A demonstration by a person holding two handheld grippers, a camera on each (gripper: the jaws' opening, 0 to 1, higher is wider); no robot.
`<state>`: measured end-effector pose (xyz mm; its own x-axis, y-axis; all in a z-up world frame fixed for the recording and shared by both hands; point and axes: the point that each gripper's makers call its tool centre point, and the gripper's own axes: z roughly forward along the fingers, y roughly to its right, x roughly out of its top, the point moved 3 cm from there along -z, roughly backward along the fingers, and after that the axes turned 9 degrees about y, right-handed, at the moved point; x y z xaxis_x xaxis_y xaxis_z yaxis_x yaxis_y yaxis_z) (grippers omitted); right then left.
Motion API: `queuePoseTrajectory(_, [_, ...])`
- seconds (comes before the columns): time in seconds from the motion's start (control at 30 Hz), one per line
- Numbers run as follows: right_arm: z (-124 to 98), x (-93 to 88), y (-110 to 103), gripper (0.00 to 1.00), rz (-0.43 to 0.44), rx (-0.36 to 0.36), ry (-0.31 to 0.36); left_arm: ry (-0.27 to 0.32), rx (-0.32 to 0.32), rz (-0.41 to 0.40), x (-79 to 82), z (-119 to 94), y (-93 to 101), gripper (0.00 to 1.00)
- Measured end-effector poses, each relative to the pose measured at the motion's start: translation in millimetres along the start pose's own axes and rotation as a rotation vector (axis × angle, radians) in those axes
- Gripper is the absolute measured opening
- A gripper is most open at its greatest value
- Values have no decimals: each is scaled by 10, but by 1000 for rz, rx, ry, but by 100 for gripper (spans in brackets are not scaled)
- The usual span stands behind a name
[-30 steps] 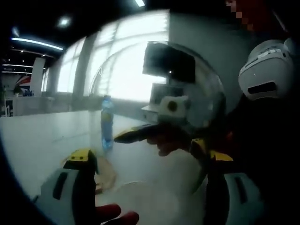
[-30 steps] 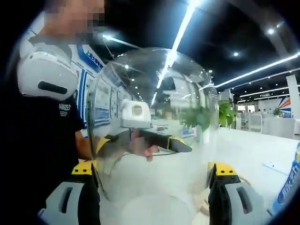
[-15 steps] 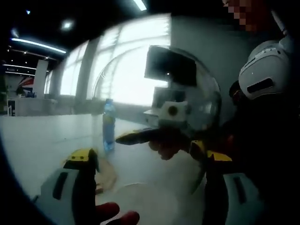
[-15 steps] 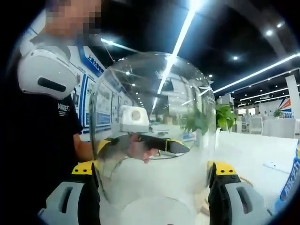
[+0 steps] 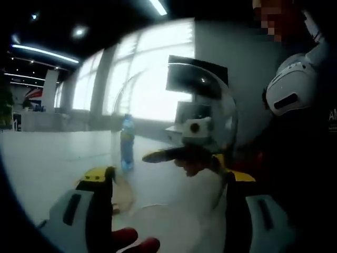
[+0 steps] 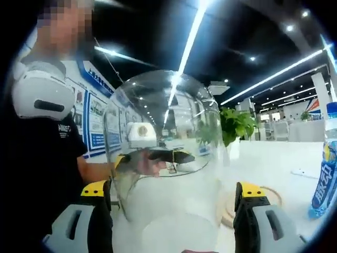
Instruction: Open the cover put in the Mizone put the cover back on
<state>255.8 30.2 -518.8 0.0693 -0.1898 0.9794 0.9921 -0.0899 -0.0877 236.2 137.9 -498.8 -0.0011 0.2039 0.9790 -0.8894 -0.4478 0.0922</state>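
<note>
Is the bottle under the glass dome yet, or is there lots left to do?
Not yet. The dome is lifted, held between both grippers, so opening looks done. The bottle stands on the table, outside the dome. Left: put the bottle on the wooden base, then set the dome back.

Clear dome cover (image 6: 163,153) held aloft; blue Mizone bottle (image 6: 325,163) upright on table.

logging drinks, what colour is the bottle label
Blue, with white lettering on the bottle; clearest in the right gripper view.
</note>
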Motion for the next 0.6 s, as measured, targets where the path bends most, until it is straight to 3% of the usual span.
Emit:
queuePoseTrajectory(0.17, [-53, 58, 7, 88, 5, 38, 17, 20, 41, -5, -3, -38, 9, 74])
queuePoseTrajectory(0.2, [-70, 79, 20, 73, 10, 41, 17, 21, 46, -8, -2, -41, 11, 73])
queuePoseTrajectory(0.23, [-104, 86, -6, 69, 21, 72, 12, 21, 53, -6, -1, -41, 25, 73])
queuePoseTrajectory(0.27, [-72, 157, 17, 66, 19, 35, 51, 20, 67, 2, 5, -55, 25, 72])
queuePoseTrajectory(0.3, [-86, 159, -50, 64, 9, 79, 36, 23, 76, 7, 18, -68, 41, 71])
queuePoseTrajectory(0.37, [-96, 164, -74, 61, -8, 86, 30, 30, 96, 17, 44, -119, 52, 69])
queuePoseTrajectory(0.6, [-231, 125, -44, 55, 36, 37, -6, 98, 212, 36, 182, -327, -4, 69])
